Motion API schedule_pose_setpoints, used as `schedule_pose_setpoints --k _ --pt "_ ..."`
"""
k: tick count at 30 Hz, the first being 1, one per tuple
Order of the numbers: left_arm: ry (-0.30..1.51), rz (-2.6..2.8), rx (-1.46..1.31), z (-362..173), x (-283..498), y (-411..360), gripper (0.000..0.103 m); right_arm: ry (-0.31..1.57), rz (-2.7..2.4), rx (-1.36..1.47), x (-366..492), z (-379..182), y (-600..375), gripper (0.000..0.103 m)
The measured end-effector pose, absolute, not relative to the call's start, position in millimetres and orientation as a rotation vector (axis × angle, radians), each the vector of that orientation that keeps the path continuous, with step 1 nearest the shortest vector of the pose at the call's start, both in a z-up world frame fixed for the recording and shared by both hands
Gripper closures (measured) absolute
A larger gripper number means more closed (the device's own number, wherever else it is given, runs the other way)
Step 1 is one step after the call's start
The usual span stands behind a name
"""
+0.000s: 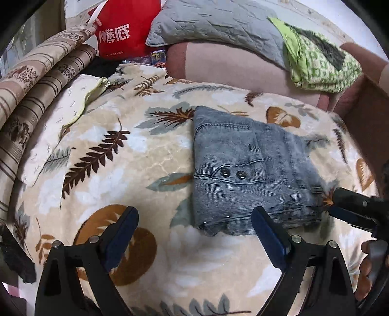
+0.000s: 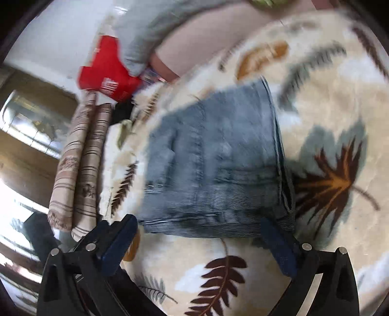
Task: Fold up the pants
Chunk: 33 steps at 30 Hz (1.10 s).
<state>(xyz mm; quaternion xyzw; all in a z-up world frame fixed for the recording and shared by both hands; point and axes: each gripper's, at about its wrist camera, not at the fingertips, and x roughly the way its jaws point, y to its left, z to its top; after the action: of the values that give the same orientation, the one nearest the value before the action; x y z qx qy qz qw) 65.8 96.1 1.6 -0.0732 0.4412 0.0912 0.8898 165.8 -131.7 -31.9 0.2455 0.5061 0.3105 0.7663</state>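
a red paper bag with a white ribbon handle and white printing stands at the far left; nothing can be made out inside it. a brown box flap cuts in at the right edge, its contents hidden.

the bed is covered by a plush cream blanket printed with brown ferns, grey-green leaves and ochre round leaves. a rolled, striped beige quilt lies along the left, a quilted grey pillow sits far back over a smooth pink one, and a crumpled green patterned cloth rests on the far right.

the pants are faded blue-grey denim with a fine ribbed weave, folded into a compact rectangle at the blanket's middle, a stitched pocket and two dark buttons facing up.

the left gripper hangs spread apart and empty, just near of the bundle. the right gripper is likewise released, its blue-padded fingers at the near edge; that view is blurred.
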Motion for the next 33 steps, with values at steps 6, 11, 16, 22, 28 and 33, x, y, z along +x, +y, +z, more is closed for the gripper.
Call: schedule_pose_setpoints --k 6,11,16,22,28,33 --pt "0.903 0.17 -0.16 8.3 55.2 89.8 0.009 0.992 0.554 0.351 120.6 -1.5 -133.4 0.001" --pt "0.902 0.124 -0.175 8.3 44.9 77.8 0.009 0.921 0.402 0.046 79.4 14.5 -156.0 0.0" --pt "0.928 0.098 -0.175 -2.5 37.9 68.8 0.009 0.911 0.355 -0.037 69.9 12.5 -166.1 0.0" --pt "0.934 0.1 -0.136 -4.9 33.8 61.9 0.009 0.919 0.364 -0.046 64.0 8.6 -169.2 0.0" --pt "0.924 0.102 -0.114 -1.0 33.4 59.2 0.009 0.904 0.355 -0.094 66.1 12.5 -160.3 0.0" --pt "0.926 0.119 -0.097 1.1 35.6 58.9 0.009 0.897 0.347 -0.107 68.7 16.0 -156.6 0.0"
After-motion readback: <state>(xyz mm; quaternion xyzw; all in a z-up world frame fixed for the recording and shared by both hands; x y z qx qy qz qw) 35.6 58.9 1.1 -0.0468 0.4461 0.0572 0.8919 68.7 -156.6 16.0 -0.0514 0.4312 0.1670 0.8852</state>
